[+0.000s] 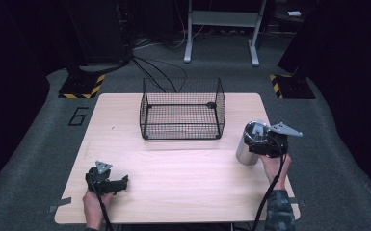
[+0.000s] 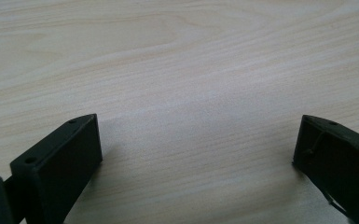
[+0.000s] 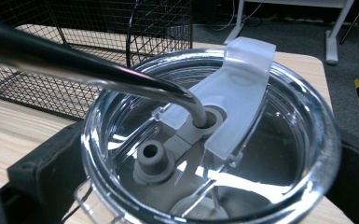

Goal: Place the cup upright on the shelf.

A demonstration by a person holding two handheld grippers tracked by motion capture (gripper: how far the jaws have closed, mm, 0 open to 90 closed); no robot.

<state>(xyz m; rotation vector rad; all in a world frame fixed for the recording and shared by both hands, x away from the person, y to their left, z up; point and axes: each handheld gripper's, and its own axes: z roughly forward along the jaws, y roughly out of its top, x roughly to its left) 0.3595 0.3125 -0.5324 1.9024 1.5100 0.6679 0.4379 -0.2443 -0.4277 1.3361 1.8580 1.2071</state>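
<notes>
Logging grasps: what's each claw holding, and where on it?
Right claw grips the steel tumbler around its upper body, just below the clear lid. Left claw is open, holding nothing.

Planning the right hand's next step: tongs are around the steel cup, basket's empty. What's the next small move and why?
Probably lift the cup slightly off the table. The right tongs already clamp it just under its clear lid, and it stands clear of the empty basket to its left. The left tongs sit open and idle, so nothing else needs moving first.
</notes>
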